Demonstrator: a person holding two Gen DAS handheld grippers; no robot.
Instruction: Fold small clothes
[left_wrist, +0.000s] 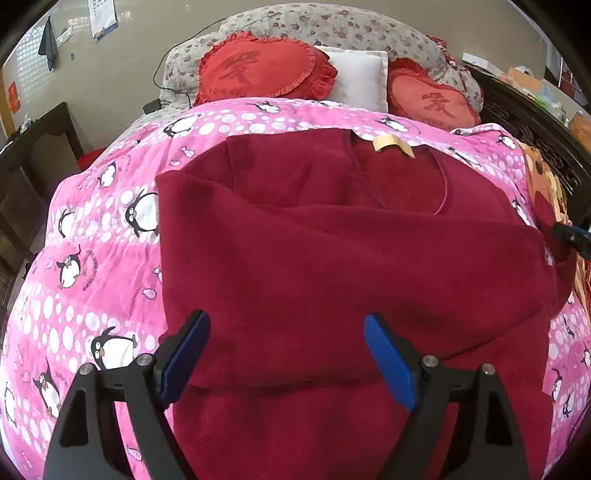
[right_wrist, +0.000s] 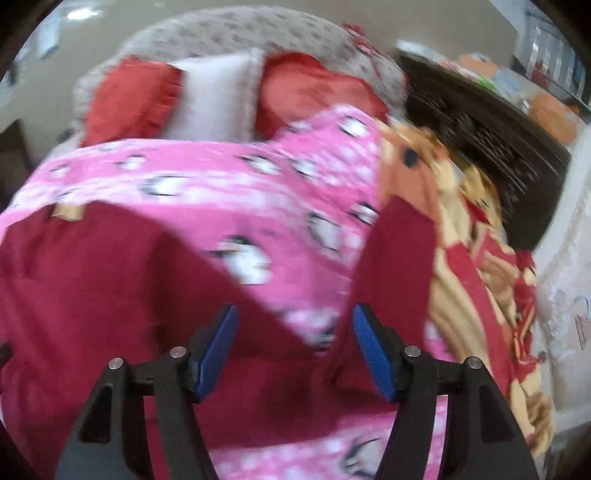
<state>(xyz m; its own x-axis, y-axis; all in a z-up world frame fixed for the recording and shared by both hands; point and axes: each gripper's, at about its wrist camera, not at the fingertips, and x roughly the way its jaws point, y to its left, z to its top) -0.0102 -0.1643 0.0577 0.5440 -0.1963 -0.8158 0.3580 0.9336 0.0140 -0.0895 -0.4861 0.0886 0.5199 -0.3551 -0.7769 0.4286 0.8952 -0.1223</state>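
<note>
A dark red fleece top (left_wrist: 332, 258) lies spread on a pink penguin-print quilt (left_wrist: 92, 240), neck and tan label (left_wrist: 393, 144) at the far side, one sleeve folded across its body. My left gripper (left_wrist: 286, 339) is open and empty just above the top's near part. My right gripper (right_wrist: 291, 332) is open and empty, over the top's right side (right_wrist: 92, 280) and a raised red sleeve (right_wrist: 395, 266). The right wrist view is motion-blurred. A tip of the right gripper (left_wrist: 574, 240) shows at the right edge of the left wrist view.
Two red heart cushions (left_wrist: 258, 70) and a white pillow (left_wrist: 358, 77) lie at the bed's head. A patterned red-and-cream blanket (right_wrist: 480, 266) lies at the right. Dark wooden furniture (right_wrist: 480, 140) stands to the right, a dark cabinet (left_wrist: 33, 155) to the left.
</note>
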